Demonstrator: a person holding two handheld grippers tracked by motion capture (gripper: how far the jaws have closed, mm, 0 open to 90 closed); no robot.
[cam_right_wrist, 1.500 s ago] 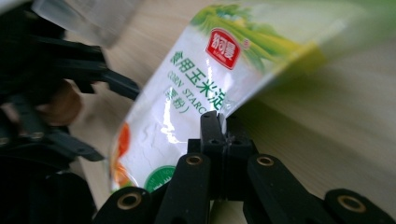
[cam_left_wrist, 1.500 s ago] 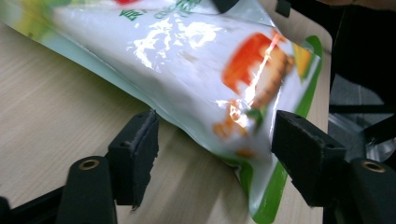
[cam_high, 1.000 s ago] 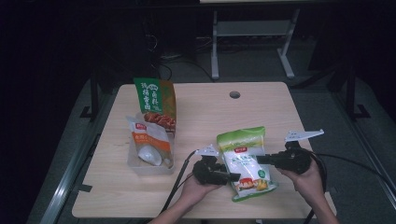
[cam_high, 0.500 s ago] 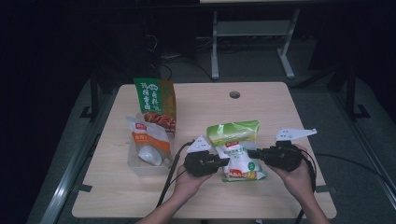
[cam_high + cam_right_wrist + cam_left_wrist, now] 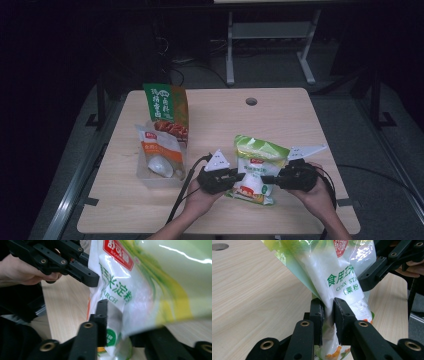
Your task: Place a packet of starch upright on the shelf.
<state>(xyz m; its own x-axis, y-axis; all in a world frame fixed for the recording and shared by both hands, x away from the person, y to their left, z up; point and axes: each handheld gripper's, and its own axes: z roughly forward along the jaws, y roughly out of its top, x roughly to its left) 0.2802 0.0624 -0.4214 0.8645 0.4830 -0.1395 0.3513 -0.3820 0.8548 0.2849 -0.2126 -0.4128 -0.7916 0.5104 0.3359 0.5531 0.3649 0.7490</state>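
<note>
Left gripper [image 5: 239, 176] jaws just closing, clamped; right gripper [image 5: 267, 178] jaws just opening, facing left gripper.

Green-and-orange snack pouch [image 5: 165, 111] stood upright at table's [image 5: 280, 120] far left. White-and-orange packet [image 5: 160, 152] leaned in clear plastic tray [image 5: 150, 178] just in front. Round cable hole [image 5: 251, 101] seen near far edge. White desk frame [image 5: 270, 45] set on floor beyond.

Two bare forearms enter at bottom centre of the high view. Each hand carries a black gripper, left gripper [image 5: 239, 176] and right gripper [image 5: 267, 178], topped by a pale triangular plate, trailing a black cable. Brass-ringed pivots and small screws dot the black jaws.
</note>
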